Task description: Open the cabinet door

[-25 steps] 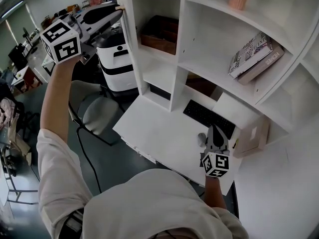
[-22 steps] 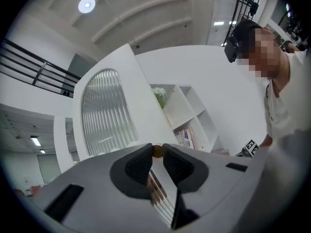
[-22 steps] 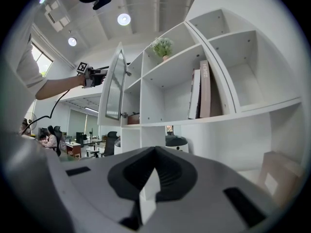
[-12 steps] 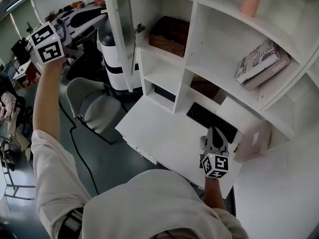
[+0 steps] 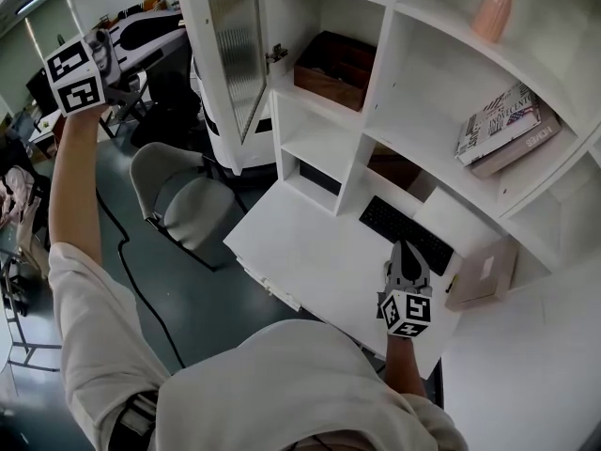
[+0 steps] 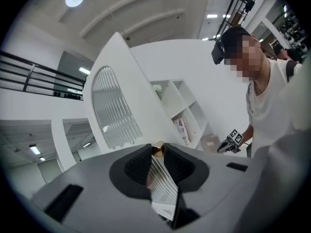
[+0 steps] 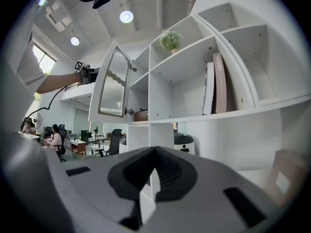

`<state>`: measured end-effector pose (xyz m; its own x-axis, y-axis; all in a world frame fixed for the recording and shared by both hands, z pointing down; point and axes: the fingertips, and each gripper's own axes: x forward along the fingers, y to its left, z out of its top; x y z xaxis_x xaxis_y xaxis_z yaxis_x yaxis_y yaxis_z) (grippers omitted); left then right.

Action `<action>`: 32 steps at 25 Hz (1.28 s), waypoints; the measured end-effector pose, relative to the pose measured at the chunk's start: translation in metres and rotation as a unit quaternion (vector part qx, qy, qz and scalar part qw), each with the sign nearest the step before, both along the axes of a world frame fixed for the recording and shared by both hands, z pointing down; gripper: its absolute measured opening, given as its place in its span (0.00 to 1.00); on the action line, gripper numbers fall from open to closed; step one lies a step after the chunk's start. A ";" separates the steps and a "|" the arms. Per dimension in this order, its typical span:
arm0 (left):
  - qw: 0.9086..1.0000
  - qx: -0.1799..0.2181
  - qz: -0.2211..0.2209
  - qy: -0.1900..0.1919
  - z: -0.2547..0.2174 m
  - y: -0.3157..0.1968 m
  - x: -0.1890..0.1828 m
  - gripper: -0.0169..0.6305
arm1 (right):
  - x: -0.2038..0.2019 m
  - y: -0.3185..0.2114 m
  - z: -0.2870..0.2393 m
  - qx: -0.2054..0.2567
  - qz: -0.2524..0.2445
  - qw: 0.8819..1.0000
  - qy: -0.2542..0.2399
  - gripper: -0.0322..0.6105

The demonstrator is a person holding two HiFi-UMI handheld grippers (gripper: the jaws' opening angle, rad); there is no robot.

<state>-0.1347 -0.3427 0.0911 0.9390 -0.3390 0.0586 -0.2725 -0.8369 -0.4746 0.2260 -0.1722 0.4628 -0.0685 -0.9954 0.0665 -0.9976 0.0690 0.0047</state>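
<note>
The white cabinet door (image 5: 230, 45) with ribbed glass stands swung well out from the shelf unit, its hinge (image 5: 275, 56) on the right. My left gripper (image 5: 131, 69) is raised at the door's free edge. In the left gripper view its jaws (image 6: 158, 152) are shut on the small brass door knob (image 6: 158, 149), with the door (image 6: 116, 110) right behind it. The right gripper view shows the door (image 7: 114, 84) open and the left gripper (image 7: 85, 73) at its edge. My right gripper (image 5: 406, 252) hangs low over the desk (image 5: 310, 252), shut and empty.
Open shelves hold a brown box (image 5: 338, 59), books (image 5: 502, 125) and a pink vase (image 5: 496, 7). A keyboard (image 5: 404, 228), a mouse (image 5: 386, 269) and a cardboard box (image 5: 484, 271) lie on the desk. A grey chair (image 5: 183, 195) and a white machine (image 5: 225, 139) stand under the door.
The door has swung further open to the left, and my left gripper has moved left with the knob in it. The right gripper has stayed over the desk.
</note>
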 end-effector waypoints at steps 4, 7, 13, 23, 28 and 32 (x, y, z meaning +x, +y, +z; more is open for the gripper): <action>0.998 0.028 -0.014 -0.062 0.000 0.001 0.001 0.14 | -0.007 -0.006 0.003 -0.003 -0.003 1.000 -0.003 0.05; 0.989 0.065 -0.039 -0.127 0.002 0.002 0.004 0.14 | -0.012 -0.011 0.004 -0.003 -0.006 1.000 -0.005 0.05; 0.948 0.160 -0.104 -0.255 0.008 0.000 0.004 0.14 | -0.020 -0.021 0.009 -0.004 -0.014 1.000 -0.010 0.05; 0.888 0.235 -0.179 -0.353 0.014 -0.012 -0.015 0.14 | -0.029 -0.033 0.011 -0.005 -0.024 1.000 -0.013 0.05; 0.853 0.261 -0.228 -0.390 0.016 -0.028 -0.043 0.14 | -0.035 -0.037 0.011 -0.006 -0.031 0.999 -0.012 0.05; 0.836 0.274 -0.258 -0.399 0.017 -0.044 -0.062 0.13 | -0.038 -0.043 0.011 -0.008 -0.034 0.999 -0.010 0.05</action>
<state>-0.1970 -0.3870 0.1082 0.3952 -0.8683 0.2997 0.0573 -0.3023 -0.9515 0.1885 -0.2148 0.4742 -0.1379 -0.9871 0.0807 -0.9904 0.1371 -0.0160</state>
